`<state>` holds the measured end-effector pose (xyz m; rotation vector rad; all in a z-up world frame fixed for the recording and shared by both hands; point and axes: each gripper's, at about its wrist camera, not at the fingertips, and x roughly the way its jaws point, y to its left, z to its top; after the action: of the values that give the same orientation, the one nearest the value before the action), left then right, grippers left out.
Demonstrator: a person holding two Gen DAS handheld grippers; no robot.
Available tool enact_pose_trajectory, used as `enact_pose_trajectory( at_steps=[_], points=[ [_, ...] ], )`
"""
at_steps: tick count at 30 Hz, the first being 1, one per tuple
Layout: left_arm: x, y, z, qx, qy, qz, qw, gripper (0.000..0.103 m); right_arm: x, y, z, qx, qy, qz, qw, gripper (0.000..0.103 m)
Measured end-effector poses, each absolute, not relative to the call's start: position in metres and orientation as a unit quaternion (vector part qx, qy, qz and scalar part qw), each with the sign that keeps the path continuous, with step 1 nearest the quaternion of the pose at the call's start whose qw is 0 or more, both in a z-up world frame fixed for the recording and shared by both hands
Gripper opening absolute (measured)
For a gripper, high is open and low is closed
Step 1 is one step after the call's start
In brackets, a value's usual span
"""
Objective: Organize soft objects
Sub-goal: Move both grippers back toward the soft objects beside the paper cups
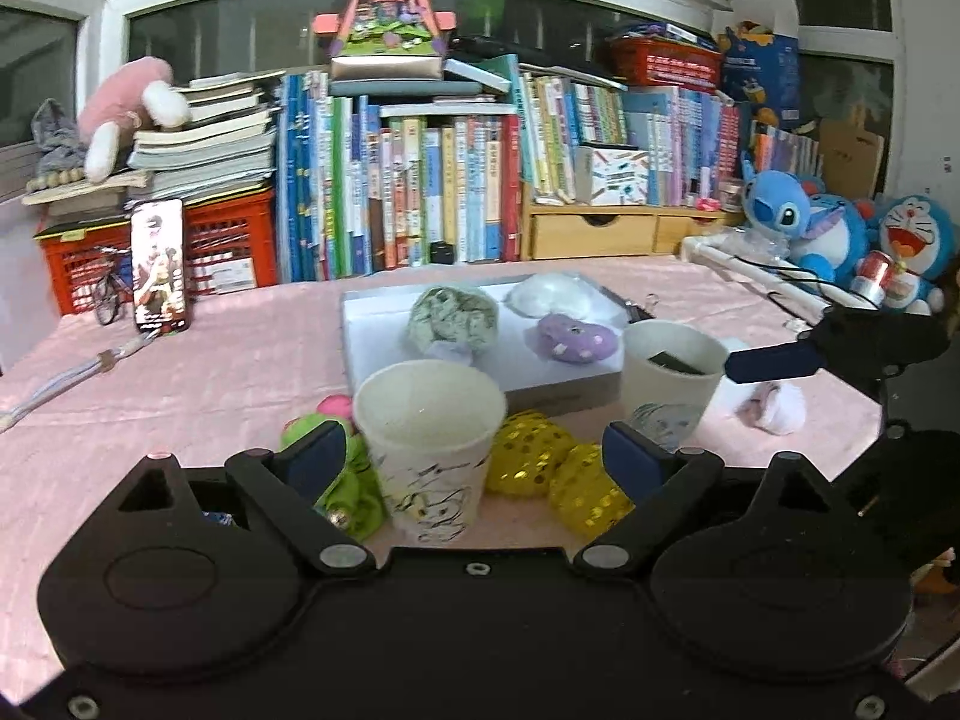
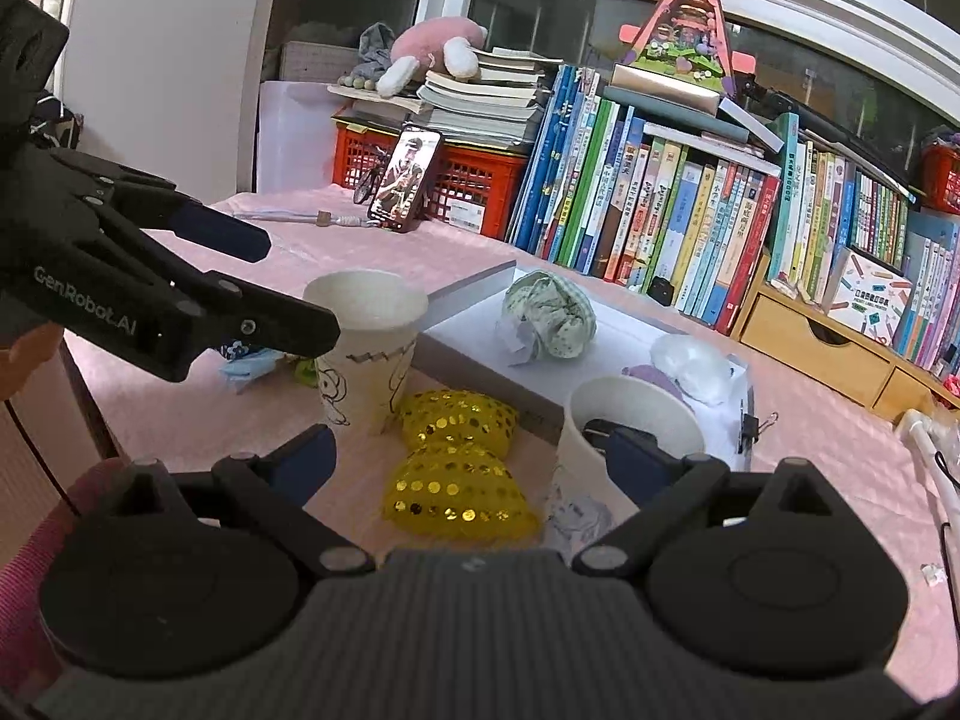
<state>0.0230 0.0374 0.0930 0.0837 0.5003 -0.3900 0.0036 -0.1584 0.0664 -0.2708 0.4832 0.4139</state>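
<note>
Your left gripper [image 1: 474,456] and right gripper [image 2: 471,462] both stood spread, empty. The yellow sequined cushions [image 2: 459,462] lay beside the paper cup [image 2: 366,348]: light, squashy, slippery; pinch mid-body.

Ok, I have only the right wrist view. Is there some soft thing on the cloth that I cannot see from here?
Observer: Yes. A small pink-and-white soft toy lies on the pink cloth, to the right of the paper cup with a dark item inside.
Operator: And what is the green bit behind the other cup?
Observer: A green plush toy with a pink part, lying beside the doodled paper cup, on its left.
Operator: The purple thing past my cup, where is it?
Observer: It is a purple plush with pale spots, inside the shallow white box, in front of a white soft lump.
</note>
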Motion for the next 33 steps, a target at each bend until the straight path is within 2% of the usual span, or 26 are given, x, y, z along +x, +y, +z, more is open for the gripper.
enact_pose_trajectory(
  at_steps=[28,33],
  points=[
    [0.034,0.07,0.031,0.031,0.247,-0.047,0.967,0.094,0.006,-0.136,0.019,-0.107,0.21,0.161,0.959,0.098],
    [0.037,0.074,0.025,0.007,0.254,-0.056,0.966,0.087,0.01,-0.135,0.014,-0.094,0.213,0.152,0.961,0.095]
  ],
)
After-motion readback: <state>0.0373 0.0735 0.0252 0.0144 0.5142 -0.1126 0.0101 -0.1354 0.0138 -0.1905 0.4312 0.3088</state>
